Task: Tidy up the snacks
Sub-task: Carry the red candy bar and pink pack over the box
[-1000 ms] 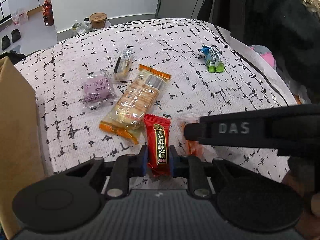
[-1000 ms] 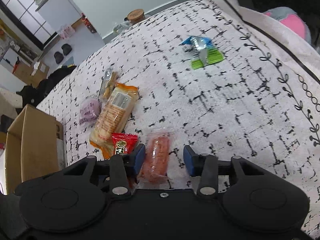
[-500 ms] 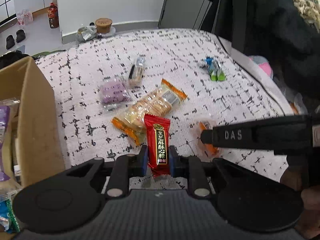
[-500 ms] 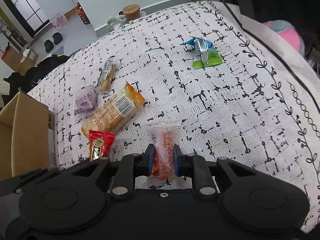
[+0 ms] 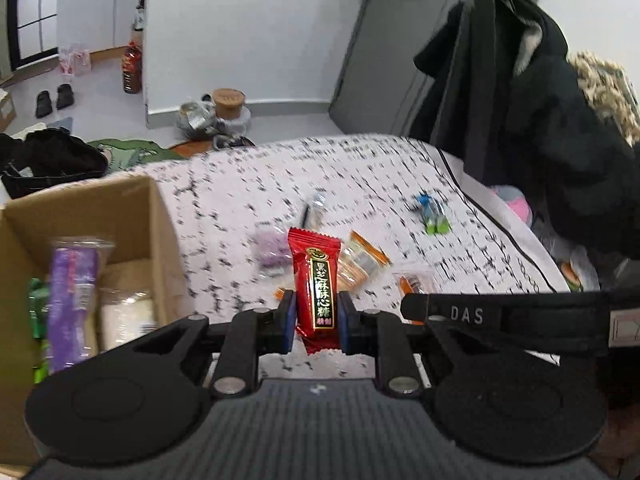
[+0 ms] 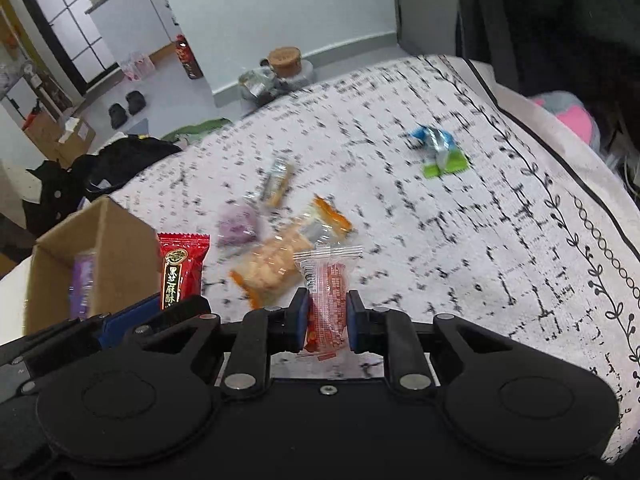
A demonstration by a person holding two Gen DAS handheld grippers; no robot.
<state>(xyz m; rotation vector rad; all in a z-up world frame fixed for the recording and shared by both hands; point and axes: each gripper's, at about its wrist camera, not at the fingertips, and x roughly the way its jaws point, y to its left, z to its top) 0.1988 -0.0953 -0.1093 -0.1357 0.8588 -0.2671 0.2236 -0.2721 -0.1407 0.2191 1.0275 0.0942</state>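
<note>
My left gripper point(image 5: 316, 322) is shut on a red candy packet point(image 5: 316, 280) and holds it up above the patterned bed cover point(image 5: 360, 184). My right gripper point(image 6: 328, 320) is shut on a clear packet with an orange-red snack point(image 6: 329, 292), also lifted. The red packet also shows in the right wrist view point(image 6: 180, 272), at the left. An open cardboard box point(image 5: 120, 216) with several snacks inside stands at the left. On the cover lie an orange cracker pack point(image 6: 280, 256), a purple snack point(image 6: 238, 224), a thin bar point(image 6: 278, 182) and a blue-green packet point(image 6: 438, 150).
The right gripper's arm point(image 5: 500, 316) crosses the left wrist view on the right. Dark coats point(image 5: 540, 120) hang beyond the bed at the right. Clutter, a jar point(image 5: 228, 100) and a bottle point(image 5: 132, 68) stand on the floor past the bed's far edge.
Both grippers have lifted with their packets and tilted up. The right gripper closed on the orange-red snack. The cardboard box has come into view at the left.
</note>
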